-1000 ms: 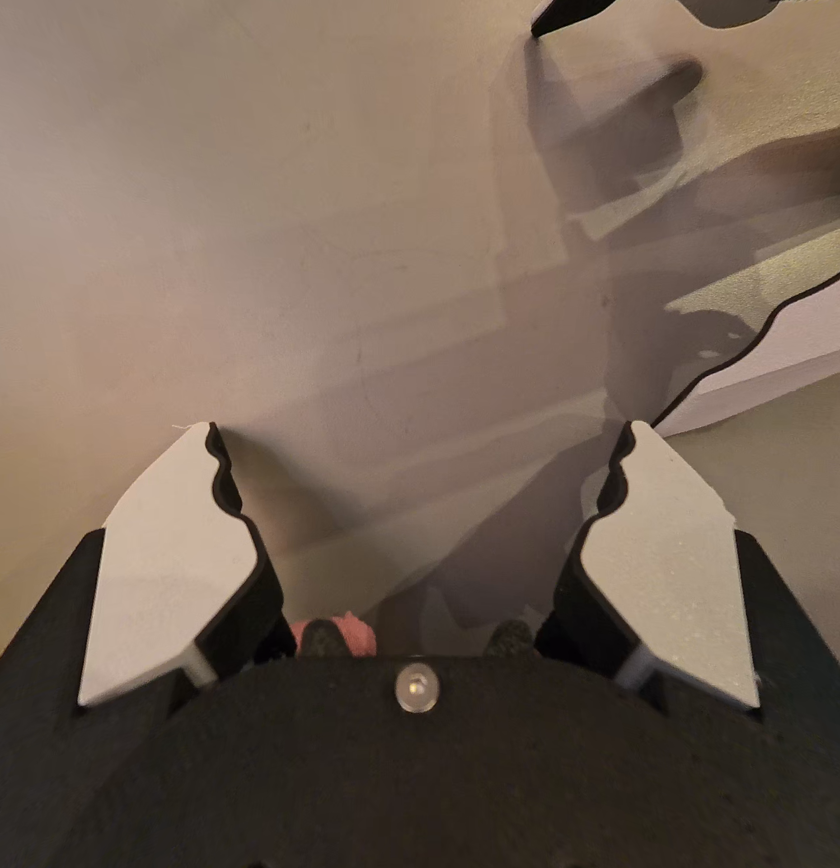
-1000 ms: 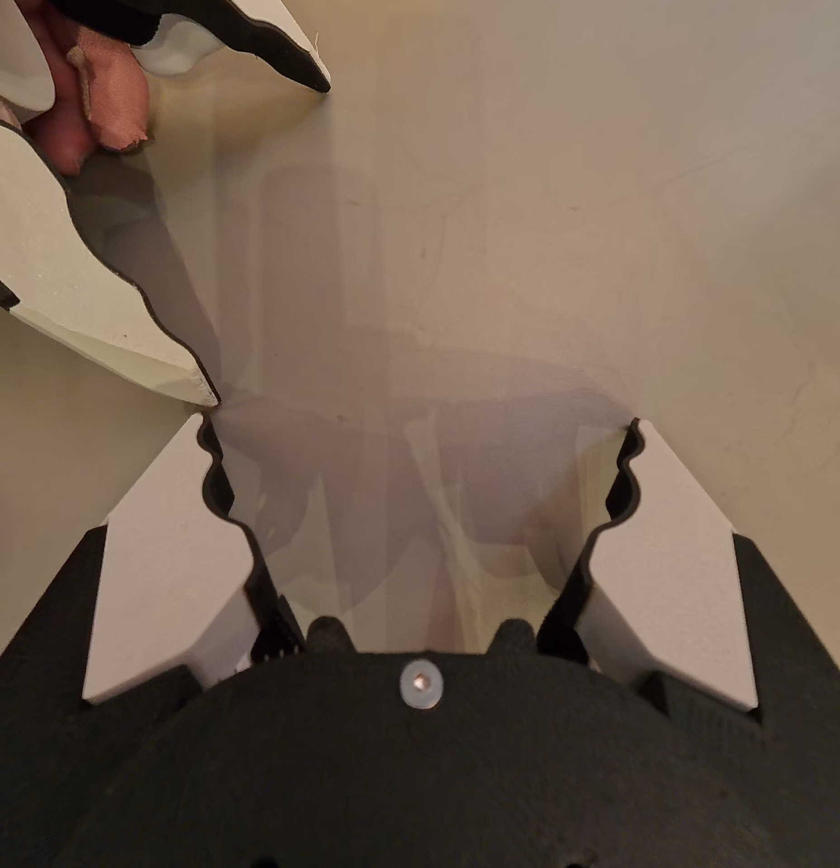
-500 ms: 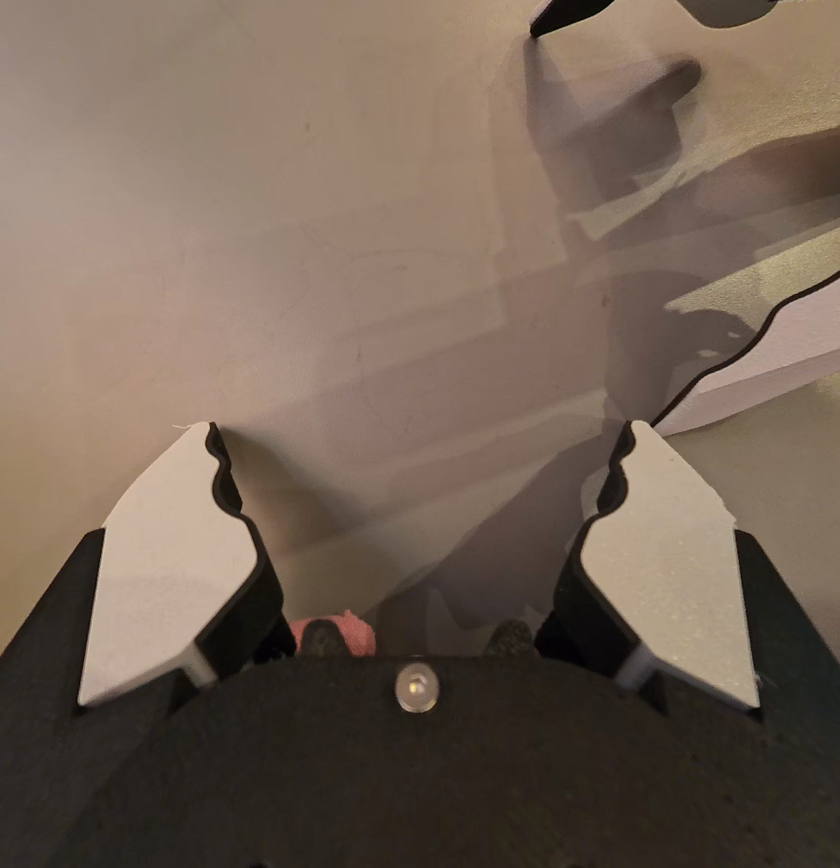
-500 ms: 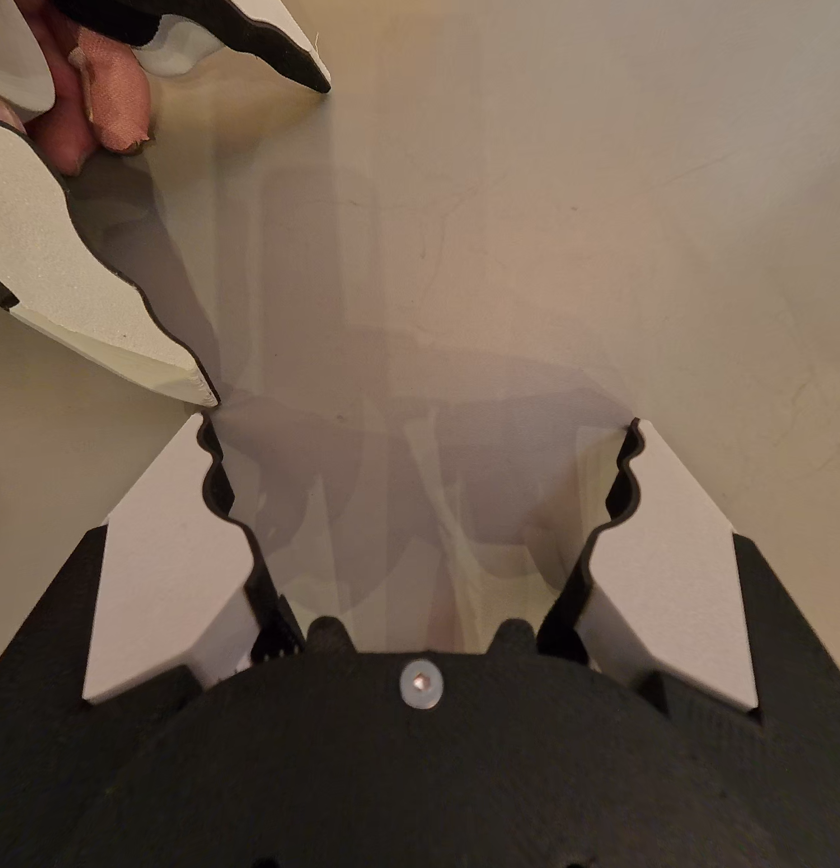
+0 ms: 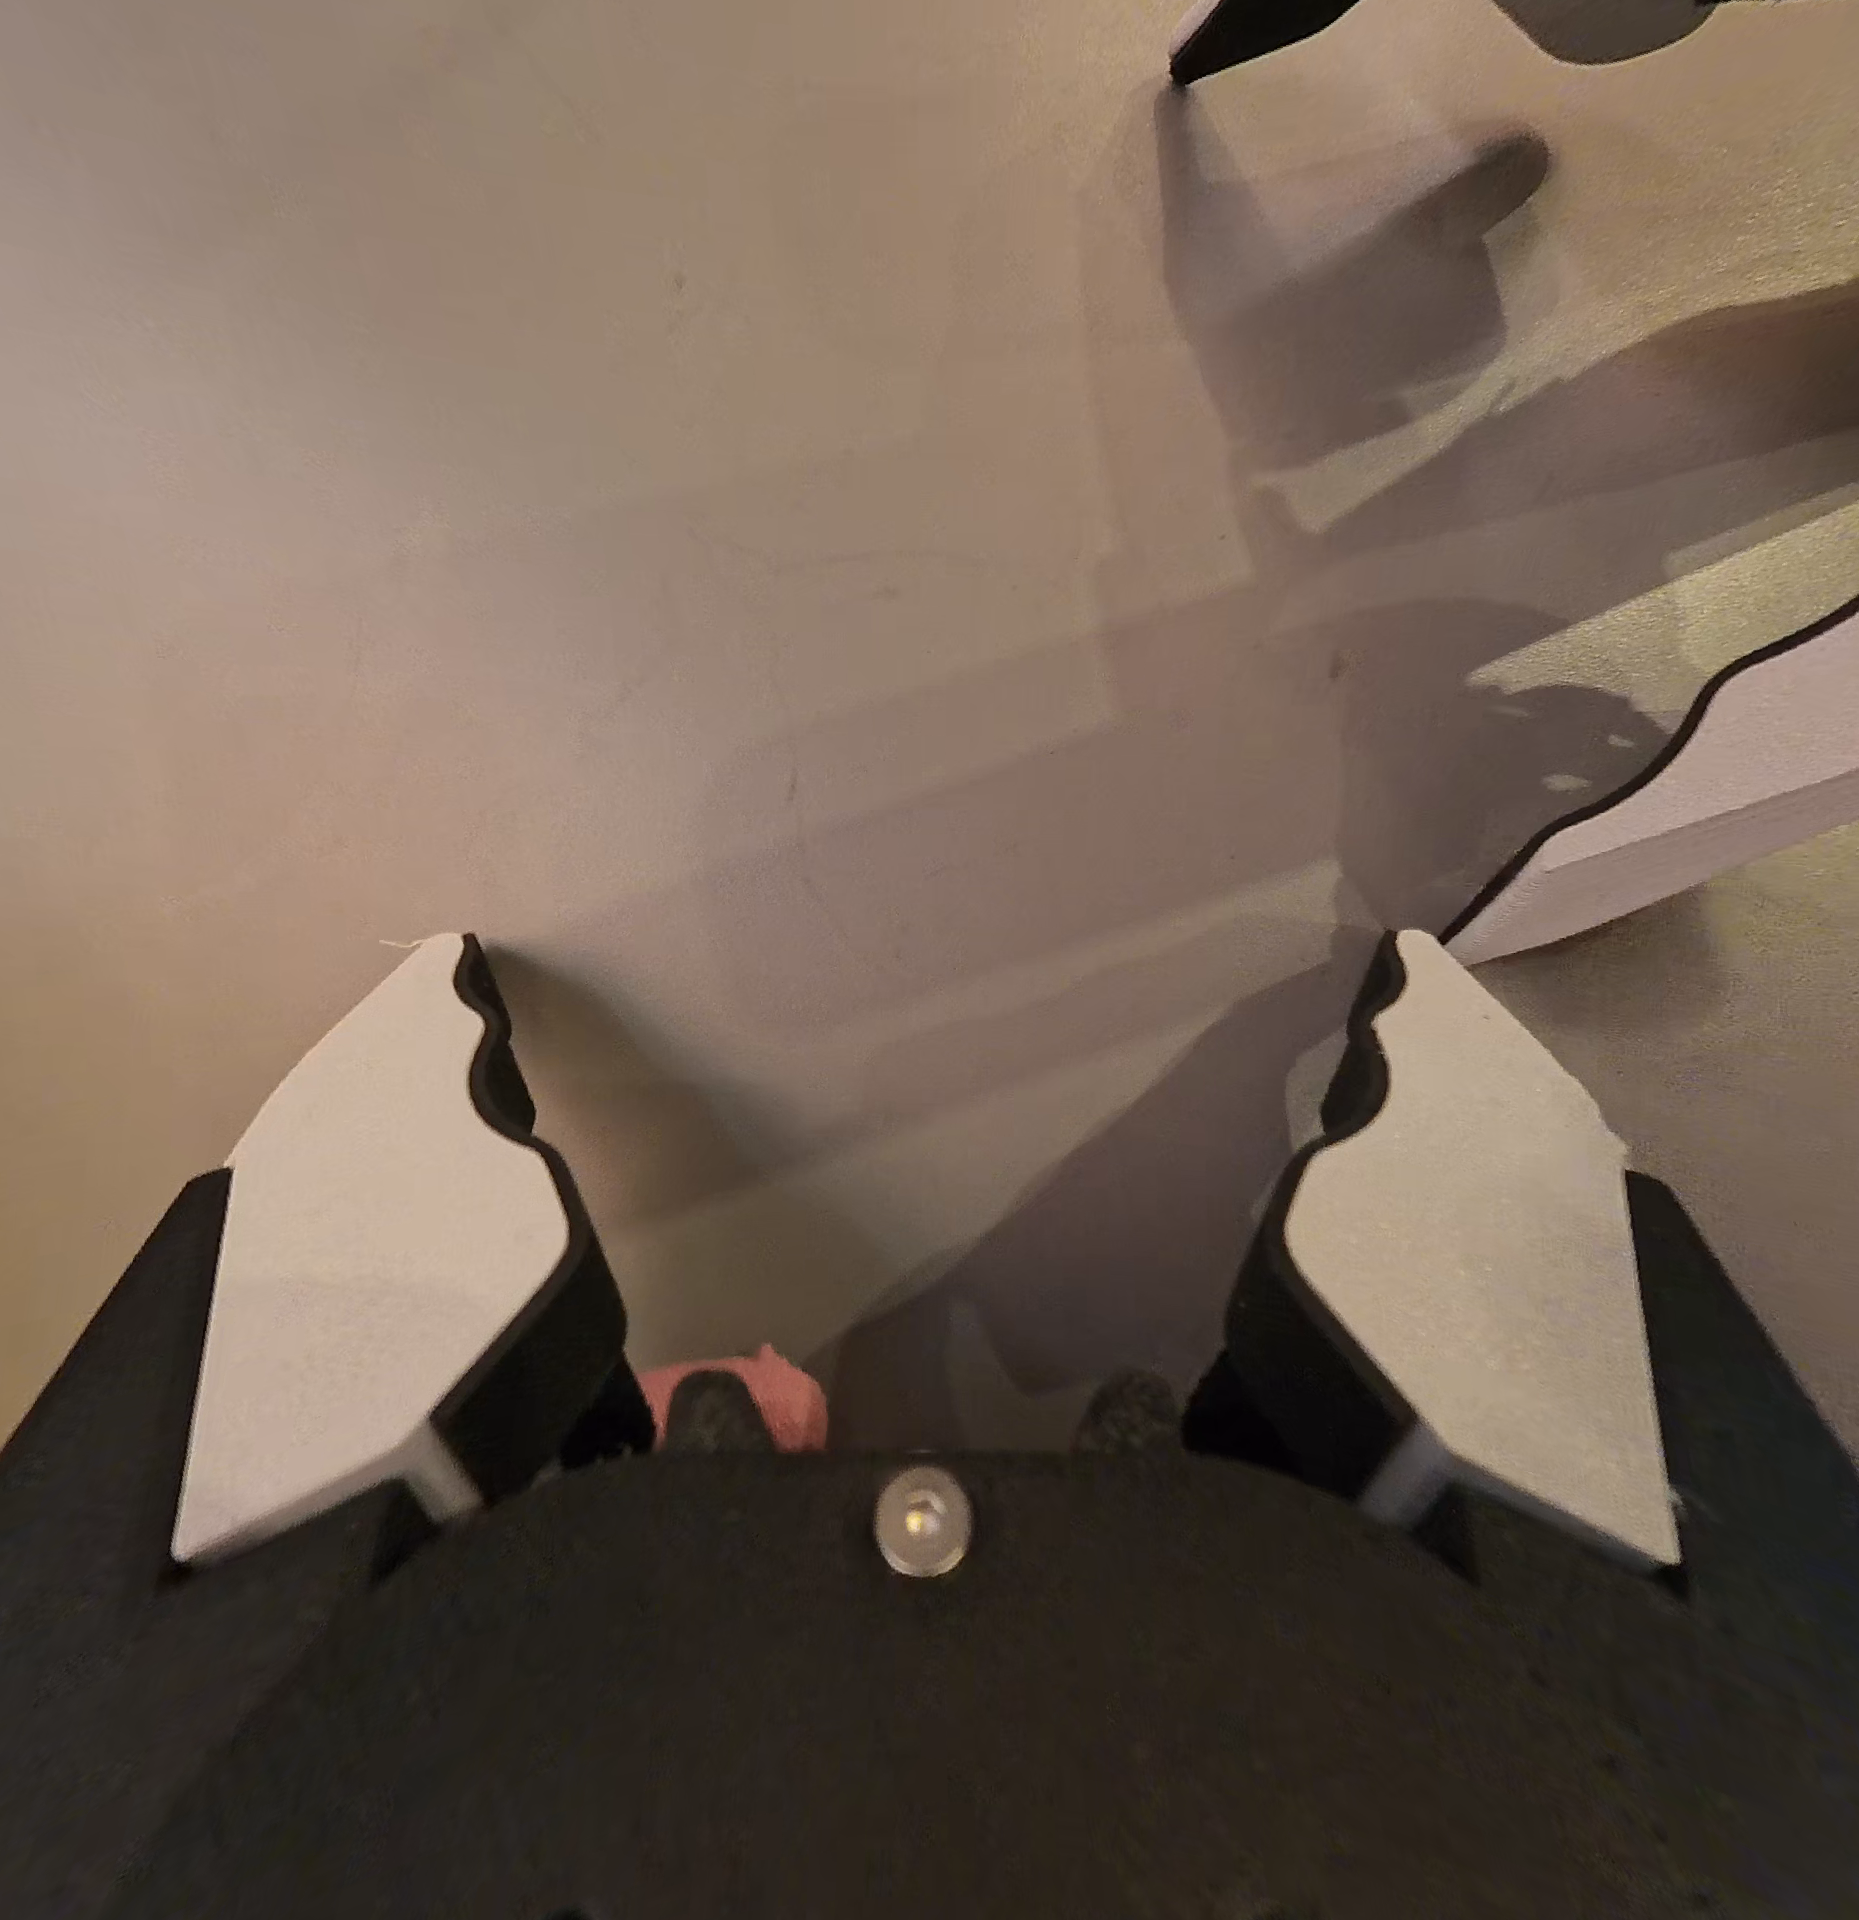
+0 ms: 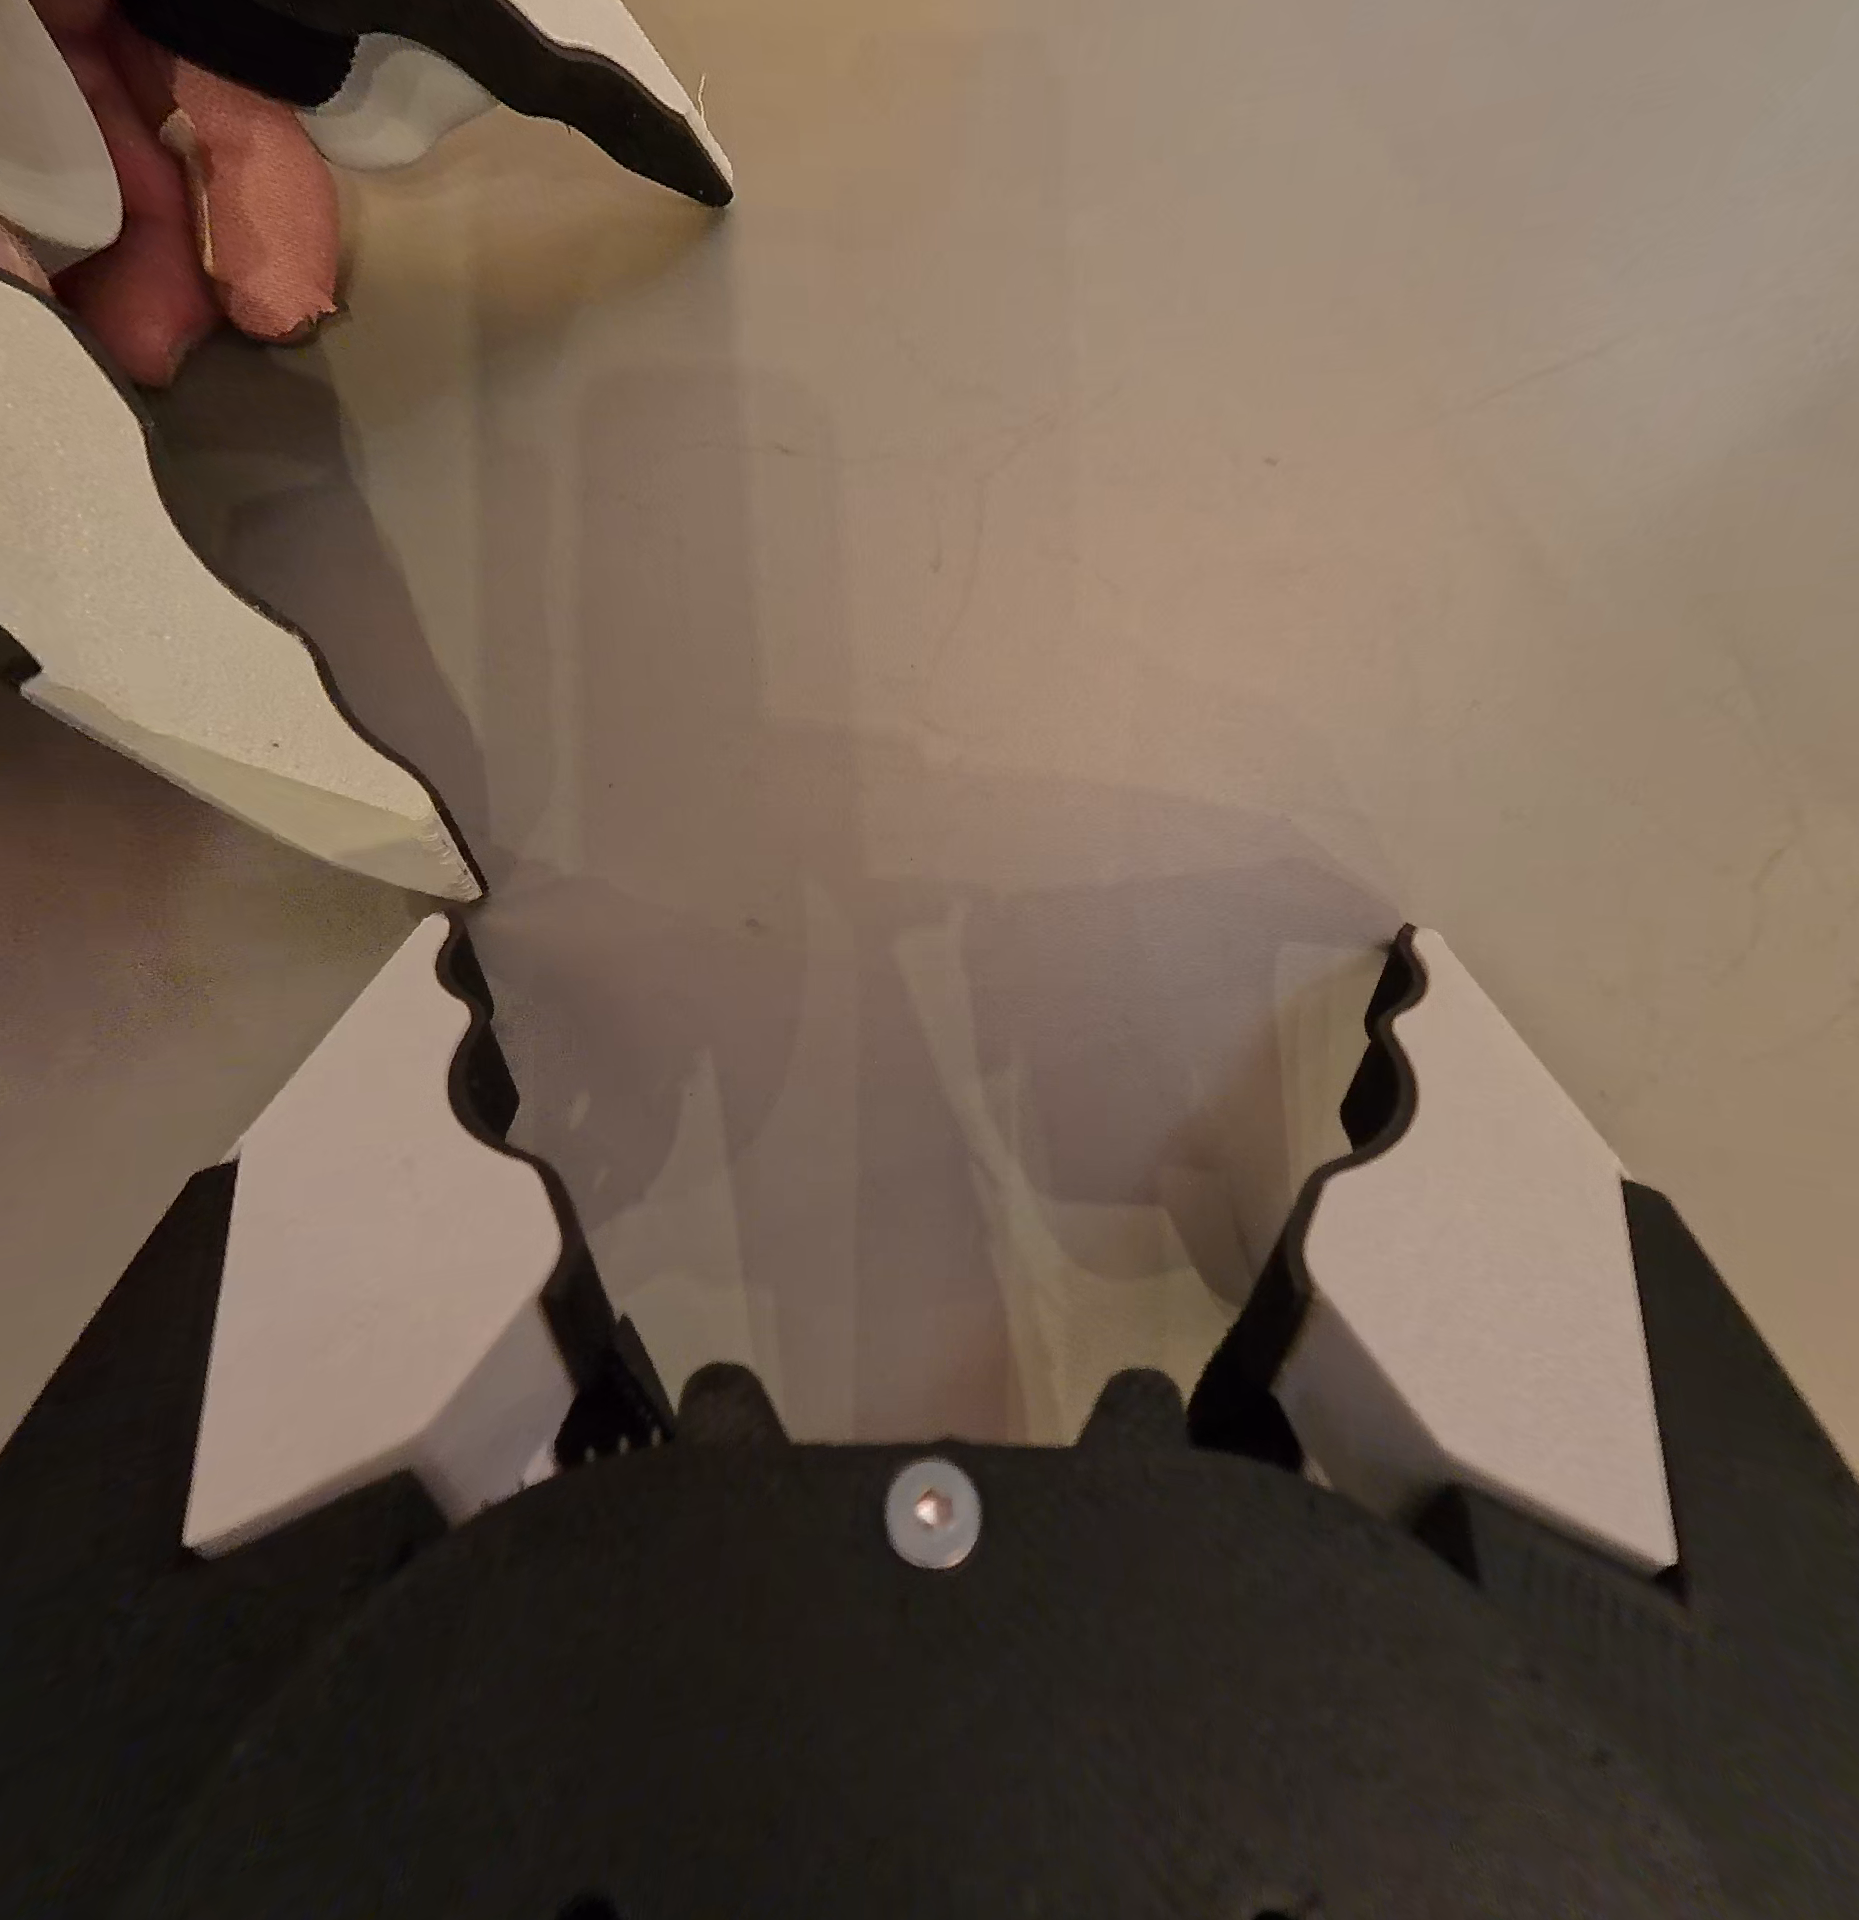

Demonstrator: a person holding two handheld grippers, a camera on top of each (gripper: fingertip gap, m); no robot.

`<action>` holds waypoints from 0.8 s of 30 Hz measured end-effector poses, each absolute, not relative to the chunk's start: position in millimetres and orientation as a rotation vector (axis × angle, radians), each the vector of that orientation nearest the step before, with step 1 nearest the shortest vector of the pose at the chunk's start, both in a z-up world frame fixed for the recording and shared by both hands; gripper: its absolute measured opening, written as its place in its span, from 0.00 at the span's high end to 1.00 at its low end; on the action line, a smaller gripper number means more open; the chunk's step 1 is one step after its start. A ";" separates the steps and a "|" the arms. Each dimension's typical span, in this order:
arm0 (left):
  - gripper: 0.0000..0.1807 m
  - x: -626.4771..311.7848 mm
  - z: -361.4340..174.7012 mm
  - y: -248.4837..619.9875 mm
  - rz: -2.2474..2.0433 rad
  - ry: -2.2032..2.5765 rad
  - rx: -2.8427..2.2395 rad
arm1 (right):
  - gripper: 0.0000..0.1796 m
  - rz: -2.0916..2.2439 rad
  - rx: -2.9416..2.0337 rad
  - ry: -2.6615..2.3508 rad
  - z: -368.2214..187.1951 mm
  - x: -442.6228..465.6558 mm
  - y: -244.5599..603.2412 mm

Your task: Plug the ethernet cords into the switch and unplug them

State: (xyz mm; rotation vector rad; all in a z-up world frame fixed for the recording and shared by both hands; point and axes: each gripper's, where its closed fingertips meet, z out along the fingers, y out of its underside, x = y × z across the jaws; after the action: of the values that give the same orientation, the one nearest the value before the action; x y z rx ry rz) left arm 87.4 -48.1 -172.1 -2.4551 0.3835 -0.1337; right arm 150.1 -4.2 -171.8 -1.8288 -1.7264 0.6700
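Left hand-held gripper [image 5: 930, 940] and right hand-held gripper [image 6: 930, 925] both spread wide, empty, over bare tabletop [image 6: 1320, 416]. Cords, switch out of view; presumably light, floppy cable, so pinch rigid plug body.

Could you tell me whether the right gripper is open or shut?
Open: the right gripper has its jaws spread wide, with only bare table between them.
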 end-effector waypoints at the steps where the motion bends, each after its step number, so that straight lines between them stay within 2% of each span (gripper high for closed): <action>1: 0.19 87.3 -172.1 -48.2 -0.134 0.384 -2.455 | 0.11 0.670 -1.829 -1.726 -171.8 150.1 -4.2; 14: 0.19 87.1 -171.9 -48.3 -0.132 0.379 -2.462 | 0.11 0.670 -1.829 -1.726 -171.8 150.0 -4.1; 19: 0.23 85.7 -165.6 -47.9 -0.070 0.414 -2.401 | 0.11 0.670 -1.829 -1.726 -171.8 149.9 -4.1; 22: 0.29 88.8 -166.1 -52.0 -0.108 0.410 -2.408 | 0.11 0.670 -1.829 -1.726 -171.9 149.9 -4.1; 24: 0.29 89.2 -168.3 -53.2 -0.145 0.407 -2.427 | 0.11 0.670 -1.829 -1.726 -171.9 149.9 -4.1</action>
State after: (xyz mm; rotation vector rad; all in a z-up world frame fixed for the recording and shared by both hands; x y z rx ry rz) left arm 89.2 -53.2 -168.3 -2.4265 0.4074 -0.1453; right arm 149.9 -4.1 -171.9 -1.8289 -1.7264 0.6700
